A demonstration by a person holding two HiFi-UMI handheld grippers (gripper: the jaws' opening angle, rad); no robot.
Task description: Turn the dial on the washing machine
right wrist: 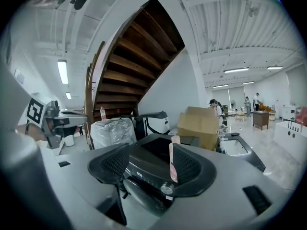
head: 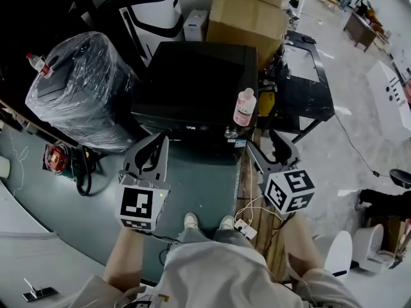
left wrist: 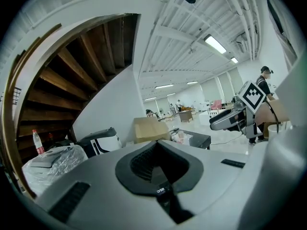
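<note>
The black washing machine (head: 192,82) stands just ahead of me, its silver dial (head: 230,133) at the right end of the front panel. A pink bottle (head: 244,108) stands on the lid above the dial. My right gripper (head: 273,149) is open, a short way in front of the dial and to its right. In the right gripper view the dial (right wrist: 167,189) and the bottle (right wrist: 172,163) show between the spread fingers of that gripper (right wrist: 151,164). My left gripper (head: 151,156) is shut and empty, held before the machine's left front; its own camera shows the pads (left wrist: 158,164) together.
A plastic-wrapped bundle (head: 80,88) sits left of the machine, and a cardboard box (head: 247,18) and a white-and-black appliance (head: 151,11) behind it. A black table (head: 308,88) stands to the right. Cables and a power strip (head: 244,226) lie by my feet.
</note>
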